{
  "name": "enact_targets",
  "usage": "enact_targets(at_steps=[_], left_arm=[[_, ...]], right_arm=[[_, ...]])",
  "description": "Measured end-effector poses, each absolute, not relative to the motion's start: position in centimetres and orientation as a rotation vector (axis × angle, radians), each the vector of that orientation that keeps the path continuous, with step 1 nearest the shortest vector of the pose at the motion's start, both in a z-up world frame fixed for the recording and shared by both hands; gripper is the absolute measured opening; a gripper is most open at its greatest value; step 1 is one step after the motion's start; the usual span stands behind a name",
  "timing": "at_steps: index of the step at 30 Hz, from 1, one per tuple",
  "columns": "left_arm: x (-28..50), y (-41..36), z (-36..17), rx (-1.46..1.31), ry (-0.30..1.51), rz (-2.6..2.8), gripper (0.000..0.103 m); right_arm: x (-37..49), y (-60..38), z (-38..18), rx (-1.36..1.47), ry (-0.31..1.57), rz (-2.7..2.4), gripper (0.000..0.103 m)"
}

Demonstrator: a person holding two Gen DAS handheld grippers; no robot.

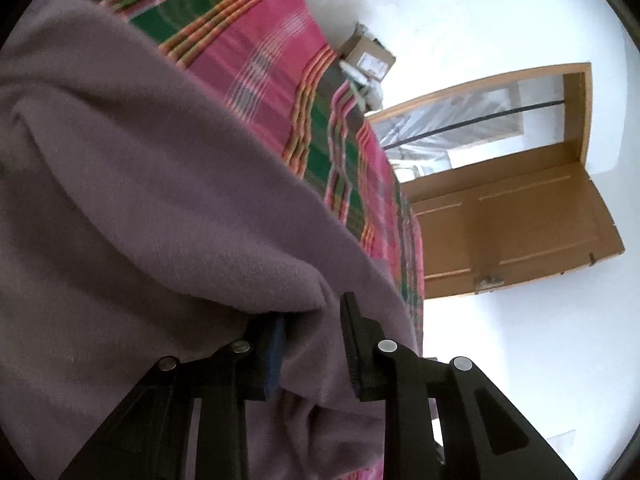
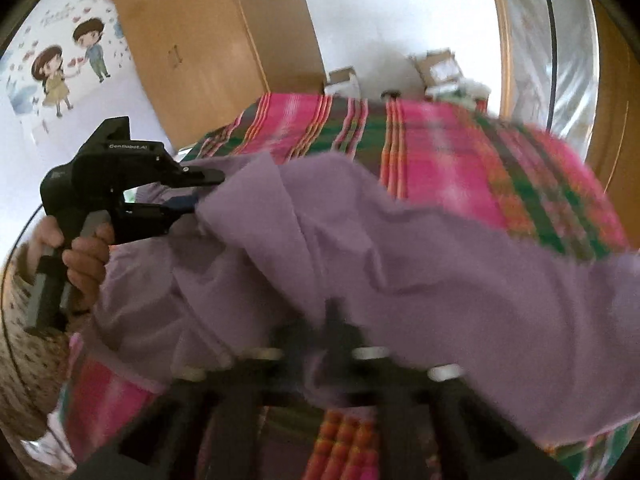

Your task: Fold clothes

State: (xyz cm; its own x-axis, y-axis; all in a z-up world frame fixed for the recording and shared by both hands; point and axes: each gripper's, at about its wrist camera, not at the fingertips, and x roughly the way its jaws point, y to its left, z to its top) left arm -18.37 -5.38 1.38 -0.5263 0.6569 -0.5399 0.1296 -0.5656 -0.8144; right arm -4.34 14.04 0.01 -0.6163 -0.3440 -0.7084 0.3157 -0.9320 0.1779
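Garment up off the bed, no fold made yet.

My left gripper [image 2: 200, 192] pinched one edge of the purple garment [image 2: 400, 264]; my right gripper [image 2: 340, 332], blurred, pinched another bunch, the cloth slung between them over the plaid bedspread [image 2: 460, 152]. I judged every fold still to do.

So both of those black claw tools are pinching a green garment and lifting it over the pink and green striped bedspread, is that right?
Nearly. The garment is purple, not green, as both wrist views show. The rest holds: the left gripper has the fabric between its fingers, the right gripper seems to as well, though its view is blurred, and the cloth hangs over the pink and green striped bedspread.
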Motion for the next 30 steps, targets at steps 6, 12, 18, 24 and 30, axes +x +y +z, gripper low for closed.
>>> enact_targets(at_steps=[6,12,18,24,30], left_arm=[[-19.5,-6.0,2.0,-1.266,-1.222,2.181,0.026],[-20.5,-7.1,2.1,-1.256,-1.223,2.204,0.026],[-21.5,-7.5,1.9,-1.261,-1.227,2.202,0.026],[-21.4,-8.4,2.1,-1.224,-1.203,2.245,0.026],[-20.4,-9.6,2.1,-1.226,-1.182,2.267,0.026]], right_arm=[[-6.4,15.3,4.0,1.027,0.118,-2.731,0.004],[-11.6,14.5,6.0,0.996,0.317,-2.795,0.004],[-19.5,14.0,5.0,1.037,0.519,-2.825,0.004],[-24.4,12.6,3.4,1.04,0.671,-2.86,0.004],[-27.4,12.7,1.0,1.163,0.587,-2.853,0.005]])
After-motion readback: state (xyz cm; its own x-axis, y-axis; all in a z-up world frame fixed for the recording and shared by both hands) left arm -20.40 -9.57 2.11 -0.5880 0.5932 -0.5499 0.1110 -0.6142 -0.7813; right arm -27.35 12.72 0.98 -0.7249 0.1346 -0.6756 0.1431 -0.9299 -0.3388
